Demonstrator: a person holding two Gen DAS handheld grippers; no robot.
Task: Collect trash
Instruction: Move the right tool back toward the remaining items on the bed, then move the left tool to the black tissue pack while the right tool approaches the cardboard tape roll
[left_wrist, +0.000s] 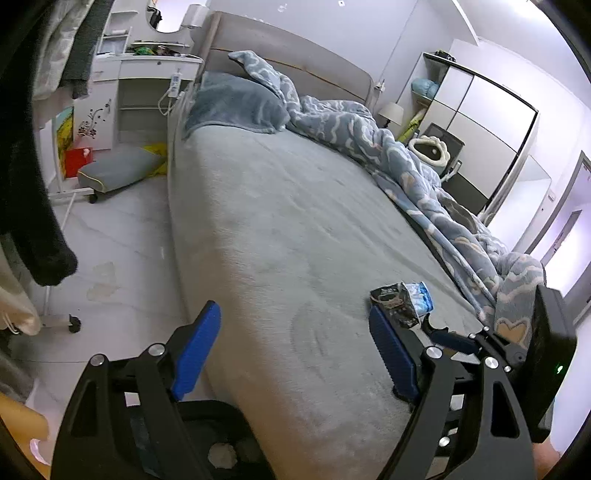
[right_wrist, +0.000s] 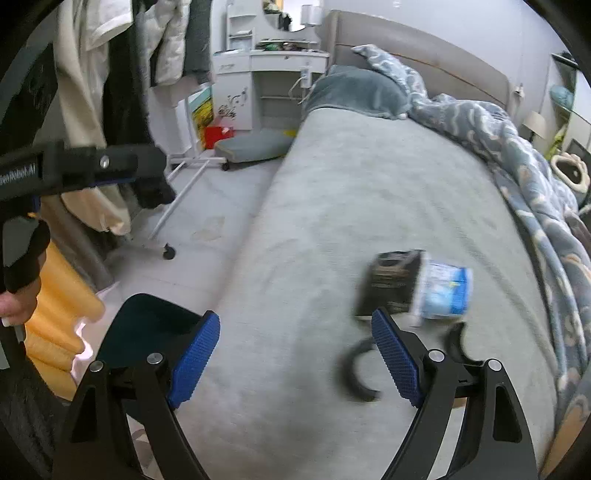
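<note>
Grey bed (left_wrist: 280, 229) mid-room; white dresser (left_wrist: 147, 74) beside its headboard (left_wrist: 295, 55), wardrobe (left_wrist: 480, 122) beyond, pale tiled floor (left_wrist: 122, 251) alongside.

Your bed (right_wrist: 332, 229) wears matt grey fleecy cloth, napped and faintly streaked. Near its right edge the crumpled wrapper (right_wrist: 417, 288) looks like glossy printed film. The blanket (left_wrist: 369, 136) is plush. Your fingers' (left_wrist: 199, 350) blue pads are ribbed rubber on matt black plastic.

No legible text; white lettering on left gripper (right_wrist: 74, 166) blurred.
</note>
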